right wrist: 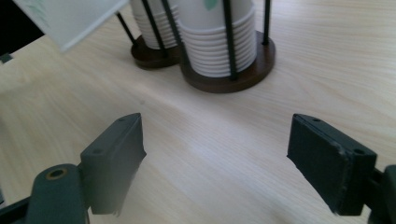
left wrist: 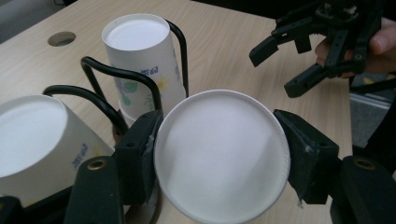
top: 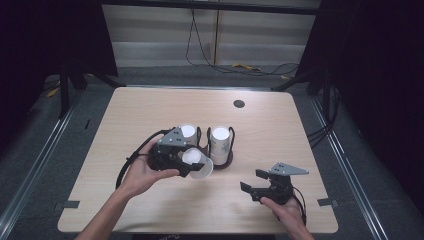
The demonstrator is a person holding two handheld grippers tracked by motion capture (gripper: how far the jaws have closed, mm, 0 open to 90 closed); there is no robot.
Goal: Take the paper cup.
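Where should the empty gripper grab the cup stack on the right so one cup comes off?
Probably the top cup of that stack, on its side wall just under the flat upturned bottom. Come from above, with the right gripper and its open jaws either side of the round wall, between the black wire posts of the holder. Lower down, the nested rims and posts get in the way.
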